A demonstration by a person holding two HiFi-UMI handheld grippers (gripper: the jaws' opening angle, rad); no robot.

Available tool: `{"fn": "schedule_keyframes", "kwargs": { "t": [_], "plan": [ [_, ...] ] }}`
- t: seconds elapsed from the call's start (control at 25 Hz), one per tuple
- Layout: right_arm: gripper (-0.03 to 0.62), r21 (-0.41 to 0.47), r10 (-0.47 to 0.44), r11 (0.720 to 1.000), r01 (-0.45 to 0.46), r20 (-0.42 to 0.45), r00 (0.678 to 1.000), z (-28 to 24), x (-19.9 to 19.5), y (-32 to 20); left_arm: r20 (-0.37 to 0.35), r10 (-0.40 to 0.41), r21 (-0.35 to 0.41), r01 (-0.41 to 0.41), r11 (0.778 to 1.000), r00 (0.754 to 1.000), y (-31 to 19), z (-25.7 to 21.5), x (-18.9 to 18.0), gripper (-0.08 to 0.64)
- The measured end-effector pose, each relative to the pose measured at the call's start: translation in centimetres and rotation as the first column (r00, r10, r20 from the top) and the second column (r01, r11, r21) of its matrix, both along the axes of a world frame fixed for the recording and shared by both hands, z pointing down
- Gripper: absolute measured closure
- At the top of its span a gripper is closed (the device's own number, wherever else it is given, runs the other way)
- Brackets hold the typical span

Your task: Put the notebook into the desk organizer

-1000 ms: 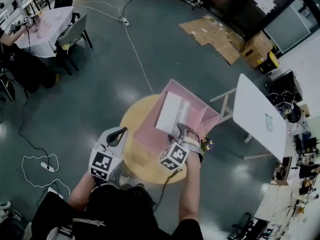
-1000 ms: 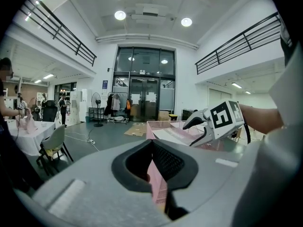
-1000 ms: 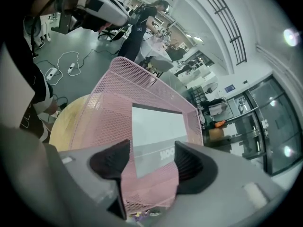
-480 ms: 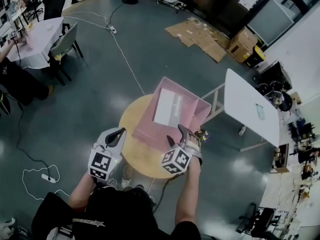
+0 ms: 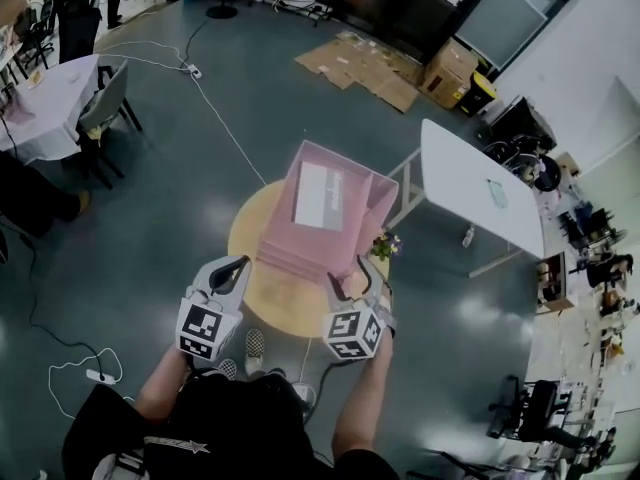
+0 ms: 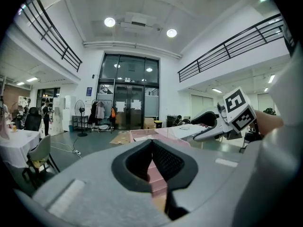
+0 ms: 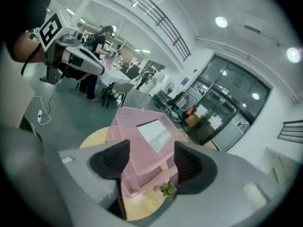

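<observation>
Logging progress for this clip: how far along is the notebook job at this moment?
Done, it seems: the notebook lies inside the pink organizer on the round table. In hand: nothing. The right tool is open and empty, short of the organizer; the left tool is shut on nothing, off to the side. Left: apparently nothing.

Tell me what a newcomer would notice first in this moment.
The pink desk organizer dominates, standing on the round wooden table in the middle of the floor, with the white notebook lying in its upper part. At the table's near edge, the left hand-held gripper is shut on nothing and the right hand-held gripper is open and empty.
</observation>
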State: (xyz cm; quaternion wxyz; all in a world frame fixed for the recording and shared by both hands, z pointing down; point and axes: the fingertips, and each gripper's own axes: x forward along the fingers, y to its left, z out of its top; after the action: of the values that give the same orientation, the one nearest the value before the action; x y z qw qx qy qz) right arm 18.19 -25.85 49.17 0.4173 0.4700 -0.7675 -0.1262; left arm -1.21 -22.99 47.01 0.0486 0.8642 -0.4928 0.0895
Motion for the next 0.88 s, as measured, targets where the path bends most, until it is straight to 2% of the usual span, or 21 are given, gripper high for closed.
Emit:
{"fn": "schedule_keyframes", "kwargs": {
  "t": [0.2, 0.4, 0.56, 0.64, 0.72, 0.8, 0.88],
  "plan": [
    [0.298, 0.057, 0.09, 0.993, -0.1, 0.152, 0.984, -2.0, 0.4, 4.0, -0.005, 0.041, 0.015, -0.041, 0.999, 0.999, 2.1, -0.7, 0.6, 0.551],
    [0.311, 0.111, 0.149, 0.975, -0.19, 0.303, 0.941, -2.9, 0.5, 8.3, 0.0, 0.077, 0.027, -0.077, 0.997, 0.997, 4.9, -0.8, 1.0, 0.551],
    [0.34, 0.125, 0.195, 0.954, -0.273, 0.431, 0.881, -3.1, 0.6, 11.6, 0.008, 0.107, 0.019, -0.107, 0.994, 0.994, 7.2, -0.8, 1.3, 0.551],
    [0.397, 0.131, 0.222, 0.937, -0.323, 0.49, 0.843, -3.2, 0.8, 13.3, 0.012, 0.121, 0.011, -0.121, 0.993, 0.993, 8.4, -0.5, 1.4, 0.551],
    [0.423, 0.131, 0.241, 0.922, -0.365, 0.542, 0.805, -3.0, 0.7, 15.1, 0.014, 0.135, 0.01, -0.135, 0.991, 0.991, 9.6, -0.4, 1.5, 0.551],
    [0.488, 0.129, 0.25, 0.911, -0.392, 0.583, 0.773, -2.7, 0.1, 16.7, 0.021, 0.144, 0.008, -0.145, 0.989, 0.989, 10.6, -0.3, 1.3, 0.551],
    [0.495, 0.124, 0.25, 0.906, -0.404, 0.614, 0.749, -2.4, -0.7, 18.2, 0.023, 0.154, 0.013, -0.154, 0.988, 0.988, 11.5, -0.2, 1.3, 0.551]
  ]
}}
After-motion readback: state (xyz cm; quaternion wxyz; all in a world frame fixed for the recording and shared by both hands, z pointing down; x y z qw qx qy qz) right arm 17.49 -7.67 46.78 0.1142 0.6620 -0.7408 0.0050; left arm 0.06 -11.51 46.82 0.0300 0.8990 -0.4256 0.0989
